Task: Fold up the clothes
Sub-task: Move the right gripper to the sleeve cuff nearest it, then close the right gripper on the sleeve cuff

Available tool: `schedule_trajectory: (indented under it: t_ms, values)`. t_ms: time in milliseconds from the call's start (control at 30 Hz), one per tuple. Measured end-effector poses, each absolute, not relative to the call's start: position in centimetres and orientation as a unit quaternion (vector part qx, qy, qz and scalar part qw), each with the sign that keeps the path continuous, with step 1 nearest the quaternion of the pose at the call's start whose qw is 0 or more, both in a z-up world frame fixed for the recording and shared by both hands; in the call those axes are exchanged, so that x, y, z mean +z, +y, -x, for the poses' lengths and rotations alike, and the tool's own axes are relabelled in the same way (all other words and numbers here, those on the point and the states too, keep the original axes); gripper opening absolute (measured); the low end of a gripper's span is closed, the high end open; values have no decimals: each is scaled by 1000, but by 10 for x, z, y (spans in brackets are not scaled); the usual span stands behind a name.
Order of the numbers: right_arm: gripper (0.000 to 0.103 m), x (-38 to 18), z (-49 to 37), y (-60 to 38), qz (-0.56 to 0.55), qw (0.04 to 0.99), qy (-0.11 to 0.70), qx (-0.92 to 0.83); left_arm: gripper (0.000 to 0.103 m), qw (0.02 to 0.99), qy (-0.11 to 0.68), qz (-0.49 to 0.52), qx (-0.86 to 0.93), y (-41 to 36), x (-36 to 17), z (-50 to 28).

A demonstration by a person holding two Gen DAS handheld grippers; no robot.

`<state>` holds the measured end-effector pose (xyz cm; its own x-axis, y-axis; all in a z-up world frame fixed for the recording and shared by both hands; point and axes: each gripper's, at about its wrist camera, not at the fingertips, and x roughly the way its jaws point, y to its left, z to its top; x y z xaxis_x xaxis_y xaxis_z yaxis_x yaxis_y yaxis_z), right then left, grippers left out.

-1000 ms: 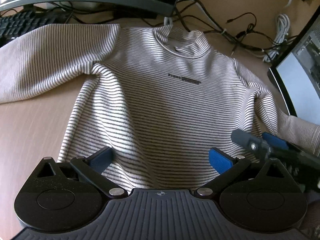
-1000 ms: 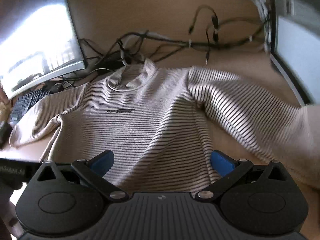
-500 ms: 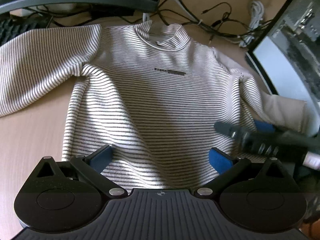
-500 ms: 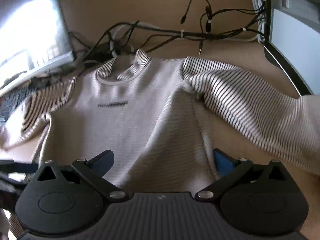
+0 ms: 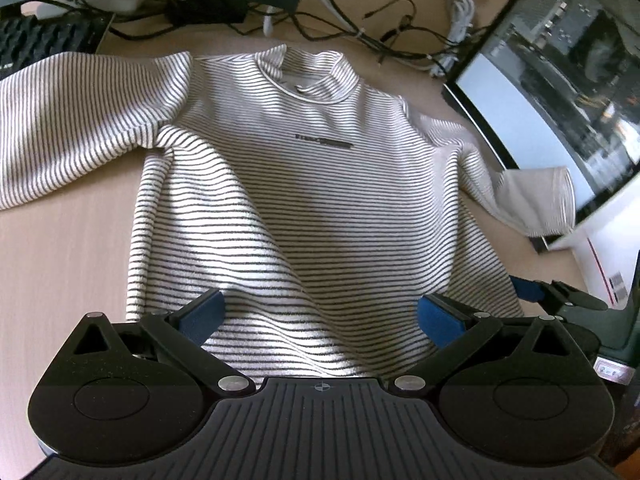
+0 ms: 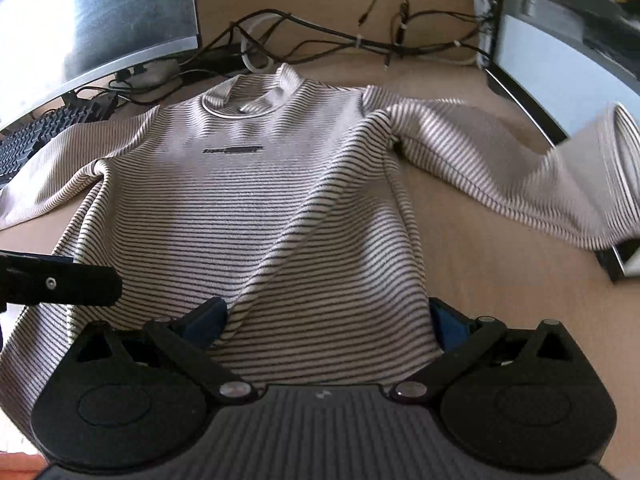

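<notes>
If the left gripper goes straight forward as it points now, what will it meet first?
Most likely the striped sweater: the open left gripper already sits over its hem, and the cloth fills the path ahead. Height above the fabric is unclear.

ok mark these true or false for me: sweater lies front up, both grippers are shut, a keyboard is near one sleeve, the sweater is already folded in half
1. The striped sweater lies front up. True.
2. The left gripper and right gripper are shut. False: both are open over the hem.
3. A keyboard sits by one sleeve. True.
4. The sweater is folded in half. False: it lies spread out, sleeves out to the sides.
</notes>
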<state>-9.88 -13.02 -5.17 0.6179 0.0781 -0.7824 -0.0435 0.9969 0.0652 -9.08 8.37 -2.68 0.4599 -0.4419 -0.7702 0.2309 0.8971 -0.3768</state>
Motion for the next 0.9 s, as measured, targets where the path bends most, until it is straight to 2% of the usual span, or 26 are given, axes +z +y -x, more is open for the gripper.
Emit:
schedule_trajectory:
  t_ms: [267,367,433,533,600,700,733,767,800,900]
  values:
    - [103,-49,114,-125,-21,886,464,19,103,866,462,43,-184,72,-25,100]
    - [103,-45,105,-131,-30,878,477,22,103,861,466,74,-190,78,-17,101]
    - [92,-28,116,-145,-37,890,453,-21,103,855,470,99,-194,82,-10,101]
    - [84,3,138,-163,66,917,378,-110,103,845,476,137,-201,89,1,102]
    - [63,15,145,-176,119,917,344,-163,103,838,479,162,-205,94,8,102]
    - [60,5,134,-198,117,905,341,-226,103,826,484,200,-210,101,18,102]
    - [57,1,129,-203,114,903,341,-234,103,828,479,200,-212,100,24,104]
    - [46,-1,125,-206,110,903,343,-236,103,839,465,185,-214,96,31,109]
    - [41,-2,120,-208,104,902,346,-235,103,848,453,172,-215,92,38,112]
    - [40,-4,111,-206,111,901,352,-227,103,864,432,153,-207,89,47,118]
